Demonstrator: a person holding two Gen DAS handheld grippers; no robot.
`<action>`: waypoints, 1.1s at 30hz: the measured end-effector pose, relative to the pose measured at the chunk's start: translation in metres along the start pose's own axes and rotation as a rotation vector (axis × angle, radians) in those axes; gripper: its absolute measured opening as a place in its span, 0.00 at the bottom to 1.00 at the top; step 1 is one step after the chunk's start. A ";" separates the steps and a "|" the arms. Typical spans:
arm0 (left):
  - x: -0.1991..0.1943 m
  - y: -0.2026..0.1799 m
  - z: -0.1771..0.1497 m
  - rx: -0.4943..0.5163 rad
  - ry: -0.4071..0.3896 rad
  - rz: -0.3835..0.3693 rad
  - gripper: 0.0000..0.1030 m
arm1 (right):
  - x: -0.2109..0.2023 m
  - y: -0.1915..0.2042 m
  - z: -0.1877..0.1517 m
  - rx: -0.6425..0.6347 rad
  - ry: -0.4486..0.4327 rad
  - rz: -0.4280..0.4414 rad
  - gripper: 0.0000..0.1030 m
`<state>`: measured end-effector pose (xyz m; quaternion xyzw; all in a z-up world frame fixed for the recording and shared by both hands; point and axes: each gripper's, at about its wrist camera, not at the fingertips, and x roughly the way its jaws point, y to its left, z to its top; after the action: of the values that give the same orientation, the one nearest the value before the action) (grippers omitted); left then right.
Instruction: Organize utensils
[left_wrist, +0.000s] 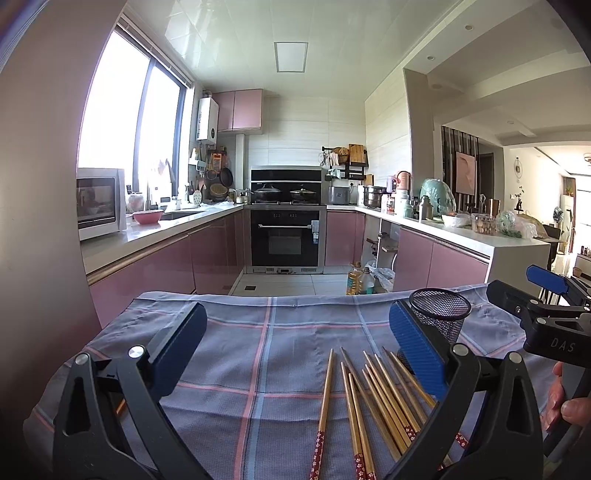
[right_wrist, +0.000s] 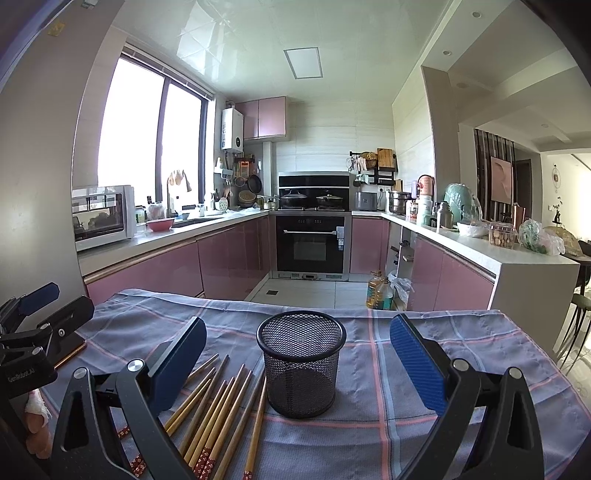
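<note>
Left wrist view, nearest first: the left claw (left_wrist: 297, 343) is spread wide with nothing between its blue pads, hovering over the desk (left_wrist: 258, 332), which is covered by a blue-grey checked cloth (left_wrist: 236, 417); just beneath and to its right lie the chopsticks (left_wrist: 373, 402), a loose fan of golden sticks with red patterned ends pointing toward the camera; past them stands the black mesh holder (left_wrist: 439, 314), upright and partly hidden behind the claw's right finger; at the far right edge the right claw (left_wrist: 524, 288) comes into this view, its fingers parted and holding nothing, with part of a hand (left_wrist: 563, 402) on its grip below. Right wrist view shows the right claw (right_wrist: 298, 347) equally wide apart and unladen; the chopsticks (right_wrist: 218, 406) lie at lower left, the nearest stick touching or just beside the holder's base; the mesh holder (right_wrist: 301, 365) sits centred between the fingers, with no sticks showing above its rim; beyond the desk are pink kitchen cabinets (right_wrist: 229, 258) and a black oven (right_wrist: 312, 243).
</note>
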<state>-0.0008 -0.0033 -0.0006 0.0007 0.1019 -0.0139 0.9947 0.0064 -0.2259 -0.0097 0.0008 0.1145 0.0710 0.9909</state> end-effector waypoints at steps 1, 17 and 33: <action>0.000 0.000 0.000 0.001 0.000 0.000 0.94 | 0.000 0.000 0.000 0.000 0.001 0.001 0.94; 0.000 -0.001 0.000 0.002 -0.001 0.002 0.94 | 0.001 0.000 0.001 0.003 0.001 0.003 0.94; 0.000 0.000 0.000 0.003 -0.003 0.003 0.94 | 0.002 0.000 0.000 0.005 0.008 0.006 0.94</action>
<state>-0.0012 -0.0032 -0.0008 0.0024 0.1002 -0.0126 0.9949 0.0082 -0.2254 -0.0105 0.0034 0.1184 0.0735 0.9902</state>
